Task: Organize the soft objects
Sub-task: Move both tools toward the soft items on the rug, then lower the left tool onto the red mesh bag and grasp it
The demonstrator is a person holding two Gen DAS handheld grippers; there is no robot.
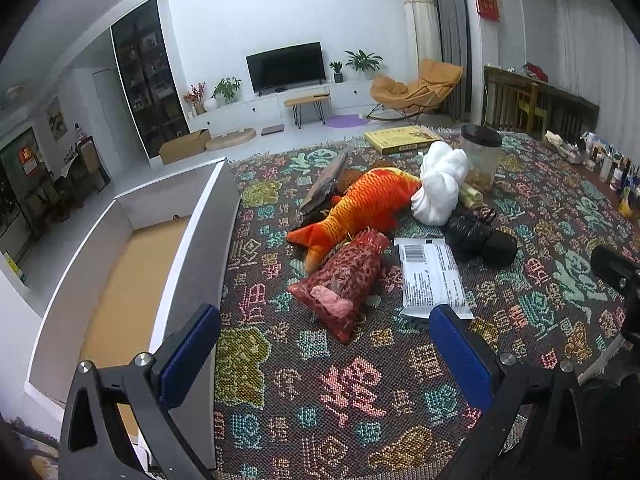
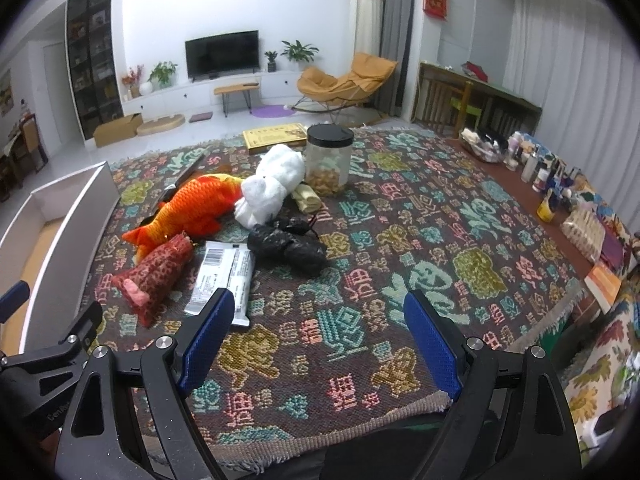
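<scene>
Both grippers hover low over the patterned tabletop, nothing yet picked. Left gripper: jaws spread wide, empty. Right gripper: likewise wide, empty.

Landmark: orange plush fish.
- Red mesh pouch touches the fish's tail, on the near side.
- White plush presses against its head.
- Black bag bundle lies just beyond the white plush.
- White packet lies flat beside the pouch.
- Open box, apparently the destination, stands well to the fish's tail side.

Risks (judgement): the items crowd together, so closing on the pouch may drag the fish or packet. The loose mesh could slip from a shallow pinch. The clear jar behind the white plush may tip if jostled.
</scene>
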